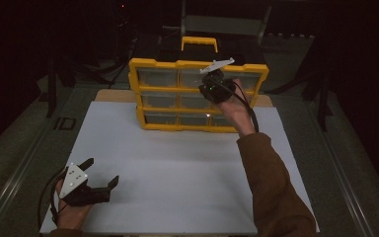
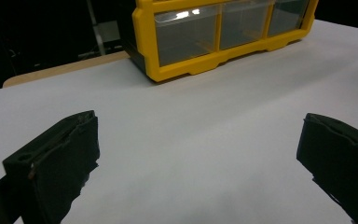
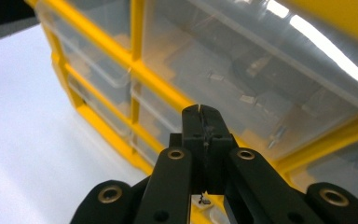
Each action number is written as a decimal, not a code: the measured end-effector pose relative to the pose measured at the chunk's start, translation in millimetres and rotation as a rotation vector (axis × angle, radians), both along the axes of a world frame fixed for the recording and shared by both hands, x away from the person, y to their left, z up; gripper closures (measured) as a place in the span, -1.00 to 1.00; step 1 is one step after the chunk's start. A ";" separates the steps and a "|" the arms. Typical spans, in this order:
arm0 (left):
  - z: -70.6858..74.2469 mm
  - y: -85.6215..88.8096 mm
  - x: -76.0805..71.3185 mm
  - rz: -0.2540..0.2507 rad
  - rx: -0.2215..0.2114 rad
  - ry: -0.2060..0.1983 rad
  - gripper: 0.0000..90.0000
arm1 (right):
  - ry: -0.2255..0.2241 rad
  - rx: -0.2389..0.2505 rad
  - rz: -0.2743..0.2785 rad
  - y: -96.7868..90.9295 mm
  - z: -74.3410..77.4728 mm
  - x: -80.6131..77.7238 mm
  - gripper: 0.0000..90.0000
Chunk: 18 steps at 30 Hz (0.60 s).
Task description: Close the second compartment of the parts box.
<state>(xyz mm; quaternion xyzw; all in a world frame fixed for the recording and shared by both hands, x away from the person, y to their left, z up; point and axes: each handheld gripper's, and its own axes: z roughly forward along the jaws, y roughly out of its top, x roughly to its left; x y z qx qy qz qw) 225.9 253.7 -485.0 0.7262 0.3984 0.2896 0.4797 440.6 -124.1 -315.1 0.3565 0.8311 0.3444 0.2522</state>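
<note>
Your right gripper (image 3: 200, 112) has its fingers pinched together right at the yellow drawer organizer (image 1: 197, 94); your left gripper (image 1: 101, 173) rests with fingers wide apart on the table (image 1: 187, 168).

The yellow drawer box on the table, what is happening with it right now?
A person works at a yellow drawer box that stands at the far side of a white table. The right hand-held gripper is shut, with nothing visible between its tips, and sits against the front of a clear drawer in the top row. The left hand-held gripper is open and rests low near the table's front edge, far from the box.
</note>
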 end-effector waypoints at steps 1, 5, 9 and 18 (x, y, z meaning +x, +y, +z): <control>0.0 0.0 0.0 0.000 0.000 0.000 -1.00 | 0.001 -0.008 0.006 -0.5 -1.1 -2.1 1.00; -0.1 -0.1 0.2 0.001 0.000 -0.001 -1.00 | -0.004 -0.016 0.024 -3.3 -3.9 -8.2 0.99; -0.2 -0.2 0.2 0.001 0.000 0.000 -1.00 | 0.005 -0.031 0.047 -8.7 -9.3 -19.3 0.91; -0.3 -0.6 0.3 0.004 0.001 0.000 -1.00 | 0.013 -0.042 0.103 -17.1 -16.0 -42.9 0.60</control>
